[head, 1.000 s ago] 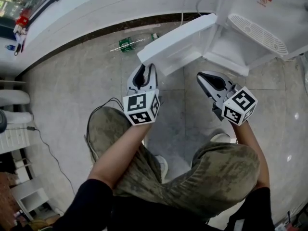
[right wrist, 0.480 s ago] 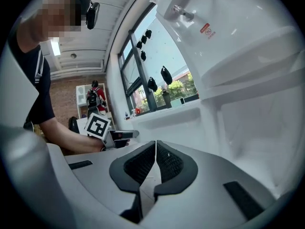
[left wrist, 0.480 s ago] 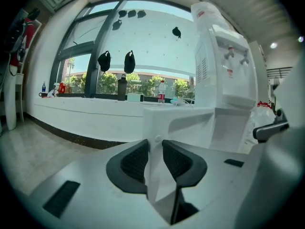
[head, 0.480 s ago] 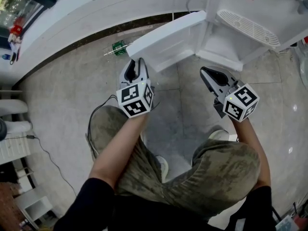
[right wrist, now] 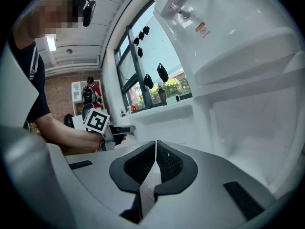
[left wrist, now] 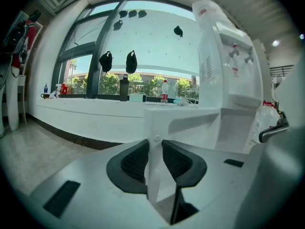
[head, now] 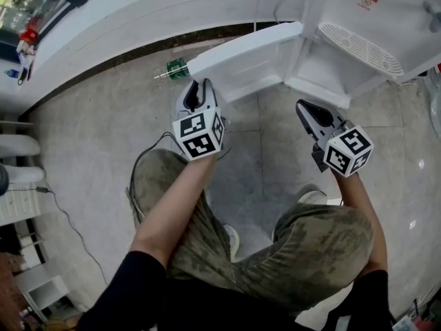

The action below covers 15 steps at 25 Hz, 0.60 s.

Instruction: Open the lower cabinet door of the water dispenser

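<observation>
The lower cabinet door [head: 241, 61] of the water dispenser [head: 372, 19] stands swung wide open, reaching out leftward in the head view from its hinge side at the white cabinet, with the bare white compartment [head: 324, 71] behind it exposed. The left tongs [head: 198, 88] sit at the door's free end. In the left gripper view the thin white edge of the door fills the narrow gap between the two dark ribbed pads [left wrist: 133, 161], which are closed onto it from either side, so the tongs have hold of the door by its edge. The right tongs [head: 303, 105] hang in front of the open compartment, apart from the dispenser and touching nothing. Their pads [right wrist: 143, 163] meet along a thin line with nothing between them. Above the compartment, the slotted drip tray [head: 362, 47] juts from the dispenser's front. A green bottle [head: 177, 68] lies on the tiled floor [head: 89, 136] just beyond the door's free end, near the dark strip at the foot of the wall. A black cable [head: 148, 154] loops on the floor beside the person's left knee. The person is low to the floor in camouflage trousers [head: 317, 254], knees spread — one tongs above each.
</observation>
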Available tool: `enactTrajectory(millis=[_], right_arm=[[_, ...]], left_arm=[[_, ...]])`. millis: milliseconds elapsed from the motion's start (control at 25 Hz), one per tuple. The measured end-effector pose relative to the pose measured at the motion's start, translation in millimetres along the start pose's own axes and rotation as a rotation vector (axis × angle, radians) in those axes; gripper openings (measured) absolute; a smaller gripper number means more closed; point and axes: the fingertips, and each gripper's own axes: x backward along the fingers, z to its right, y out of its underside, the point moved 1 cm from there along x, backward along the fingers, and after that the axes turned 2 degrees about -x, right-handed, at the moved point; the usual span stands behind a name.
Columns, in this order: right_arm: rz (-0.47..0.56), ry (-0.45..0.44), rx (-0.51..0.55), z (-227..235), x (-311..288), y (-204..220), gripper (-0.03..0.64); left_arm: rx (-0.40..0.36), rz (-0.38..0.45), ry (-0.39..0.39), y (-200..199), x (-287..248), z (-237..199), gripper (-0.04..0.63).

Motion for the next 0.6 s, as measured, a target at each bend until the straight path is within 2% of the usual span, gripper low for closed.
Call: enactTrajectory(millis=[200, 360, 440, 600], right_arm=[[0.017, 0.036, -0.02, 10.6, -1.5, -4.5, 0.006], [0.048, 0.064, -0.008, 23.7, 8.6, -7.1, 0.006], [0.06, 0.088, -0.017, 33.3, 18.1, -3.9, 0.006], [0.056, 0.105, -0.03, 46.9, 33.0, -6.9, 0.006]], left_arm=[[-0.015, 0.002, -0.005, -1.3, -0.8, -1.5, 0.092], [-0.108, 0.005, -0.06, -4.0, 13.1, 1.9, 0.091], [-0.086, 0.001, -0.053, -2.5, 25.6, 12.1, 0.092], [0.007, -0.014, 0.014, -8.4, 51.1, 39.9, 0.092]])
